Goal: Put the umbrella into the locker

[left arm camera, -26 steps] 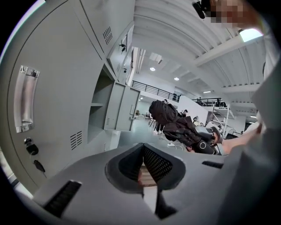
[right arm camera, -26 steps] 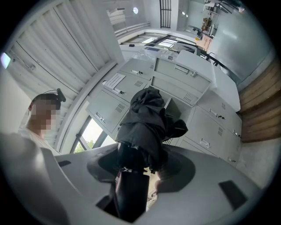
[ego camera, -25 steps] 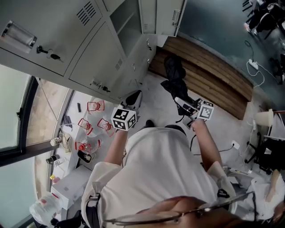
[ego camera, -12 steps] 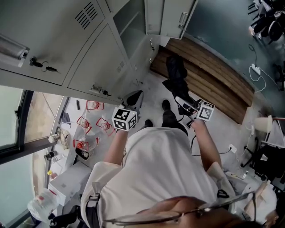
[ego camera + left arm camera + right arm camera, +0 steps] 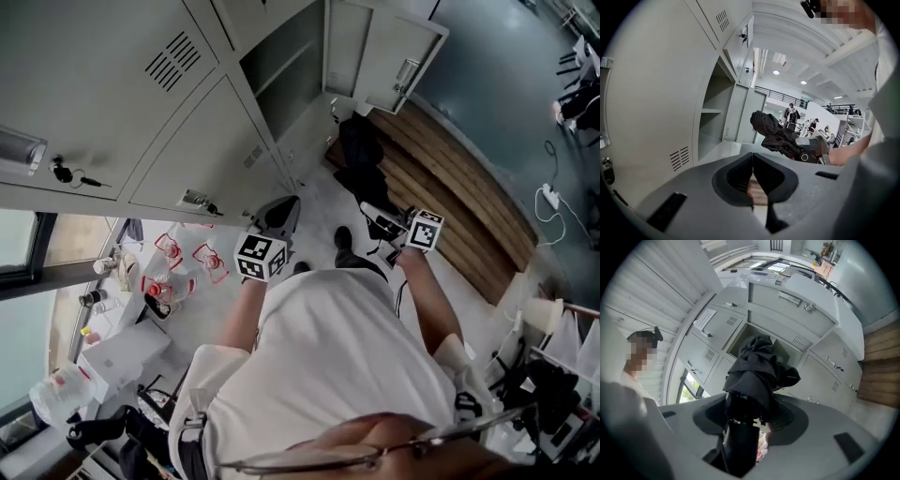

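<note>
Head view: the left tongs (image 5: 284,211) and the right tongs (image 5: 380,217) are sitting closer to the grey locker (image 5: 281,75) than a second ago, since the person is stepping toward it; the open compartment and its swung-out door (image 5: 394,56) are now lying more squarely ahead of both tools; the folded black umbrella (image 5: 361,155) is sticking out beyond the right tongs' tips, pointing at the opening but still outside it

Left gripper view: the left tongs (image 5: 752,165) are staying pressed together with nothing between them; the open locker (image 5: 715,124) is showing ahead and left of the tips; the umbrella (image 5: 774,133) is hanging off to their right, carried by the other tool

Right gripper view: the right tongs (image 5: 745,418) are staying clamped on the umbrella's handle end; the bundled umbrella (image 5: 757,366) is projecting straight ahead of the tips, covering part of the locker (image 5: 739,341) opening just beyond

The approach seems to be nearly over; what remains is probably pushing the umbrella forward onto a shelf, then letting go
</note>
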`<state>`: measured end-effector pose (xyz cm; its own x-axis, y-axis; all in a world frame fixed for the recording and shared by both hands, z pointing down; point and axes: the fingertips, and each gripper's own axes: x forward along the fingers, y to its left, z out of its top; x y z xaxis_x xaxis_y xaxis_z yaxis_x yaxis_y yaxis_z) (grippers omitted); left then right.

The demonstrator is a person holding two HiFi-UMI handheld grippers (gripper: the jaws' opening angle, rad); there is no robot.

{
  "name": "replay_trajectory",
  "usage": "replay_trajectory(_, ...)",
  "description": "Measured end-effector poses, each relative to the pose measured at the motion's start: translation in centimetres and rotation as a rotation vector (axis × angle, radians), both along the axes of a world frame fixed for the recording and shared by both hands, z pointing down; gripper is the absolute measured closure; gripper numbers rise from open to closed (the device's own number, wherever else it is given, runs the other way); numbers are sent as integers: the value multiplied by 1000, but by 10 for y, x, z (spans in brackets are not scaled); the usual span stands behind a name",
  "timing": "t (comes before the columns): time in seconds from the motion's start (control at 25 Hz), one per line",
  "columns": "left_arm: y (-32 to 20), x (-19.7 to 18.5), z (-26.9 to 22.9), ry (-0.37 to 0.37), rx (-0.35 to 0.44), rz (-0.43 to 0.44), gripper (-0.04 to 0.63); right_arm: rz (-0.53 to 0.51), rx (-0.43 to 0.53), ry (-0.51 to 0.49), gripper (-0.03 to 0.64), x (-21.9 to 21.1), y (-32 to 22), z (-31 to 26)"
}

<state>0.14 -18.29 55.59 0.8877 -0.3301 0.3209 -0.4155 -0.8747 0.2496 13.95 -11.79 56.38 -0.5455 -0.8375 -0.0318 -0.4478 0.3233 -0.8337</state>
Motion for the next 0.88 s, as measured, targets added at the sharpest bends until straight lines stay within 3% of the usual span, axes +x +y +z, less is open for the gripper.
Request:
replay_trajectory(0.48,-31,32,-3,-33,7,-231,591,-174,-78,56,388,43,-96,29)
replay_trajectory(0.88,-31,36,-7,-33,16,-412,591,-257,-190,169,390,35,-183,75)
